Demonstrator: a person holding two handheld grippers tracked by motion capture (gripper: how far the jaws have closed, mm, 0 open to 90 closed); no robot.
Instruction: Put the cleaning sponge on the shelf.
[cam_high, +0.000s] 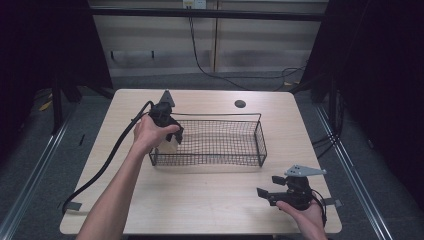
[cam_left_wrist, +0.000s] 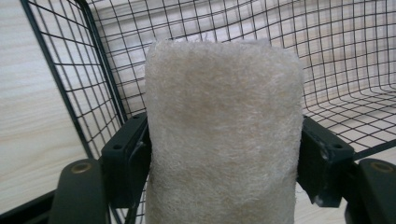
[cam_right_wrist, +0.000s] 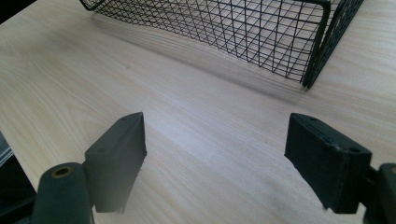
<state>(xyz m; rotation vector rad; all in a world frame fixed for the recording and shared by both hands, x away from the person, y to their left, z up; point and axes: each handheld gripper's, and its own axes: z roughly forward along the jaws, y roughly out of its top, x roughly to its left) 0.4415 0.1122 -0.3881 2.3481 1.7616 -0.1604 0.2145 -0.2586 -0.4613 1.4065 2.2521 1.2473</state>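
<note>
- Fingers (cam_left_wrist: 126, 158) of my left gripper (cam_high: 167, 131) pinch the beige fibrous pad (cam_left_wrist: 223, 135), low inside the wire basket's (cam_high: 260, 137) left end.
- Pad fibres could snag the mesh on release.
- Right gripper (cam_right_wrist: 215, 154) rests spread, empty, over the table (cam_right_wrist: 60, 84).

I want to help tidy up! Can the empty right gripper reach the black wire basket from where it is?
Probably yes. The right gripper rests open near the table's front edge, and bare wooden table lies between it and the black wire basket.
</note>
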